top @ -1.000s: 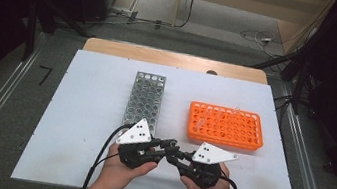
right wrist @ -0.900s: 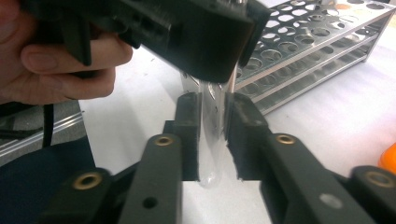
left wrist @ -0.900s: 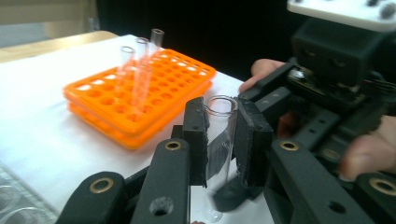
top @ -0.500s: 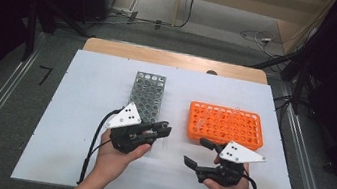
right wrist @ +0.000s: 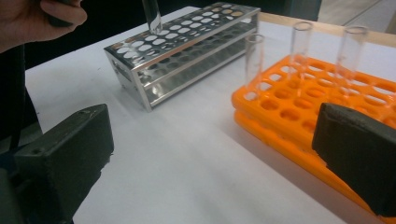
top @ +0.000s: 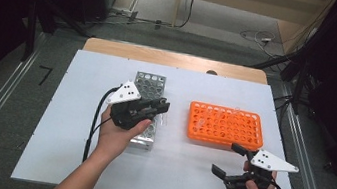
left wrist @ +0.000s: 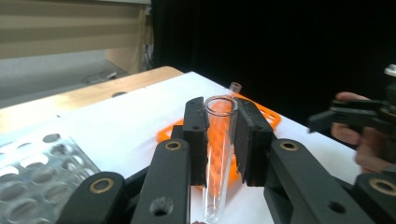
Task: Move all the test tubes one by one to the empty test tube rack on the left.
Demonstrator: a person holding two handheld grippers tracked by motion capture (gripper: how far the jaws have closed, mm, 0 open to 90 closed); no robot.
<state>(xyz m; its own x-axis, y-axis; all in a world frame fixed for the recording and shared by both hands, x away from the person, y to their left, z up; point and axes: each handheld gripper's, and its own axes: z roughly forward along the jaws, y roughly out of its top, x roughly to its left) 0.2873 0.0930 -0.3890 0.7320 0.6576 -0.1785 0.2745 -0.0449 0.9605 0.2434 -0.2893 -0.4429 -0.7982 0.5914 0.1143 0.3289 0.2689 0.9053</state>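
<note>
Left gripper [left wrist: 219, 140] clamped on glass tube [left wrist: 218, 154]; right gripper [top: 230, 160] newly wide, empty

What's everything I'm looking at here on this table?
Table: one, white top with a wooden far edge.
Metal rack: one, silver, left of centre.
Orange rack: one, right of centre.
Tubes in the orange rack: three show, clear, upright.
Held tube: one, clear, above the metal rack.
Left gripper: black, shut on the held tube, over the metal rack.
Right gripper: black, open with nothing between its jaws, in front of the orange rack.
Hands: two, one on each gripper.
</note>
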